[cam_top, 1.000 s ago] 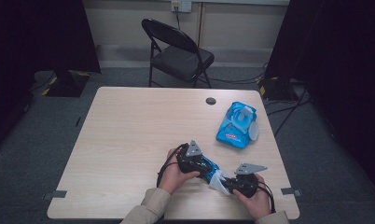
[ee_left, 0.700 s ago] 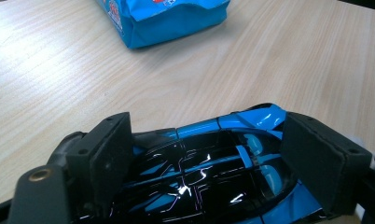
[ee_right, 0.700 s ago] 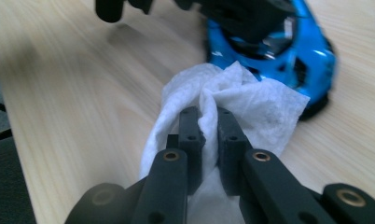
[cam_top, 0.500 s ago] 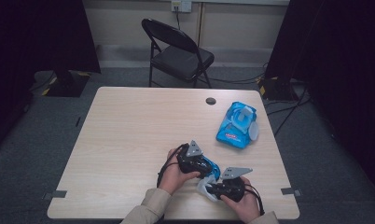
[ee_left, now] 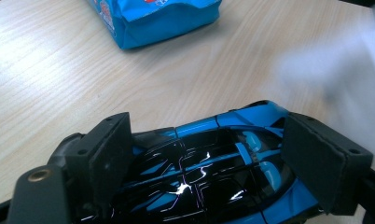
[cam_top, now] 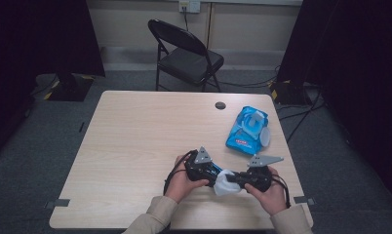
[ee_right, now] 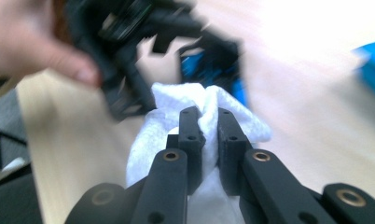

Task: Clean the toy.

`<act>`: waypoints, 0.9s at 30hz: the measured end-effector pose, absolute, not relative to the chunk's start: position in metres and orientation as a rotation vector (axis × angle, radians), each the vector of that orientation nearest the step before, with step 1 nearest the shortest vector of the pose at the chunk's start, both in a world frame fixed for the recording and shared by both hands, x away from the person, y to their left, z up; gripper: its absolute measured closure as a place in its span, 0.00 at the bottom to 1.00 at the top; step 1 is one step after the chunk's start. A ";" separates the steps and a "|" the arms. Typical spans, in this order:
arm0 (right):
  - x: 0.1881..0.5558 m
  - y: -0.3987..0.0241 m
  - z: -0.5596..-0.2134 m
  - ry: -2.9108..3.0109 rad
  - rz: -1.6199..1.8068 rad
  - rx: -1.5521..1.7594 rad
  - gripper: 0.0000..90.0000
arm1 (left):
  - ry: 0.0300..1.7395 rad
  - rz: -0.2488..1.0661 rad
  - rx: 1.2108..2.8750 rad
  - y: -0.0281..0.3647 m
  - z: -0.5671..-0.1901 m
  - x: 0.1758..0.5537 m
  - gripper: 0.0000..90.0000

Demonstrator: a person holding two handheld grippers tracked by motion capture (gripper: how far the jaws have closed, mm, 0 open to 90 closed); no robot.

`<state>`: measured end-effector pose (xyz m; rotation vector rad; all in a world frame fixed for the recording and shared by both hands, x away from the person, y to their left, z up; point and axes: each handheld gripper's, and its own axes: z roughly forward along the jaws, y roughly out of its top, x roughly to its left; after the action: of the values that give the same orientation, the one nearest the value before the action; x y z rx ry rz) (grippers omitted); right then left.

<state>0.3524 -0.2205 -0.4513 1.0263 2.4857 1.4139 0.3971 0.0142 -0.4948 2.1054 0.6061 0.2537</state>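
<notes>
The left gripper has its jaws clamped across a blue-and-black toy car, steadying it near the tabletop's front edge. The right gripper pinches a white wipe against the car's end, apparently to clean it. The wipes pack lies toward the right edge.

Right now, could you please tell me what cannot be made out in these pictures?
- Toy car: its lower part cut off by the left gripper view's bottom edge.
- Wipe: blurred white at the left gripper view's right.
- Wipes pack: print too small in the high view.
- Left tongs: motion-blurred in the right gripper view.
</notes>
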 end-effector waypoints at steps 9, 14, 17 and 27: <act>0.395 -0.236 -0.440 2.256 1.433 1.194 0.93 | 0.589 0.246 2.118 0.014 -0.494 0.397 0.17; 0.414 -0.218 -0.452 2.234 1.386 1.222 0.93 | 0.571 0.255 2.134 0.017 -0.492 0.397 0.18; 0.424 -0.206 -0.458 2.205 1.354 1.232 0.92 | 0.569 0.249 2.140 0.023 -0.488 0.396 0.19; 0.446 -0.177 -0.481 2.169 1.329 1.268 0.90 | 0.602 0.215 2.140 0.045 -0.487 0.385 0.21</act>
<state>0.4465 -0.1767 -0.4808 1.2678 2.1685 1.3290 0.3853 0.0451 -0.4868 2.1402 0.6019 0.2149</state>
